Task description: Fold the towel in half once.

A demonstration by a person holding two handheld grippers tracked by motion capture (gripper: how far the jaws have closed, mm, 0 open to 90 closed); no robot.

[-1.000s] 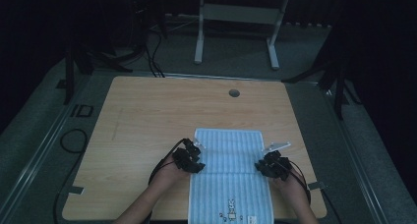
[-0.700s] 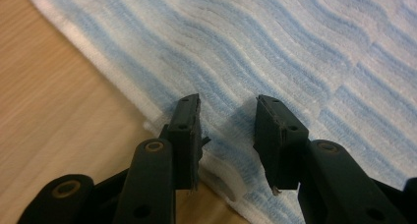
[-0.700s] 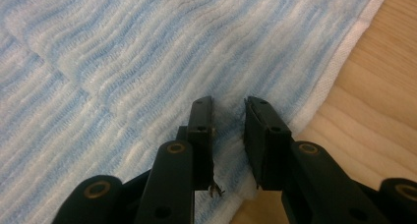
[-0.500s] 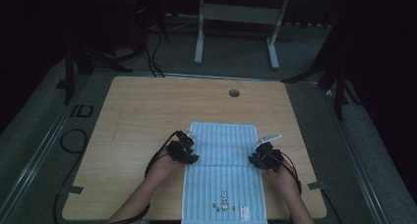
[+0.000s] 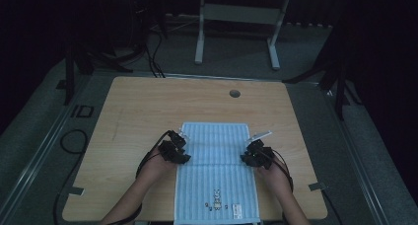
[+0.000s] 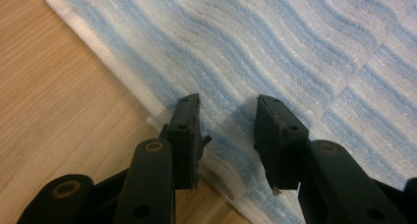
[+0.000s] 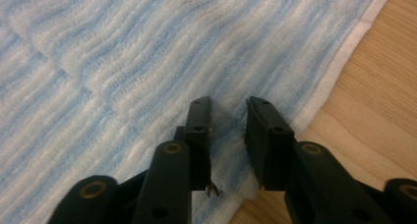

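now the towel point(image 5: 217, 170) lies flat again, spread lengthwise from about the middle of the tabletop point(image 5: 148, 106) down to its near edge, where its printed end with the small label hangs just over; a second ago its far right corner was lifted and curled, and both hands sat a little nearer the near edge, so the cloth looks to have been drawn out and laid down between those pictures. the left gripper point(image 6: 227, 117) now rests at the towel's left hem, jaws narrowly apart with nothing between them, their tips over the striped pile just inside the white border. the right gripper point(image 7: 228, 117) mirrors it at the right hem, jaws likewise a small gap apart and holding nothing. judged from this, the spreading is done and the next grasp, likely pinching both side hems to fold the cloth across, has not begun. around it the tabletop is bare wood, with a round cable hole point(image 5: 234, 93) near the far edge, well apart from the towel. nothing stands in the way; a soft ridge in the cloth ahead of the right jaws is the one unevenness
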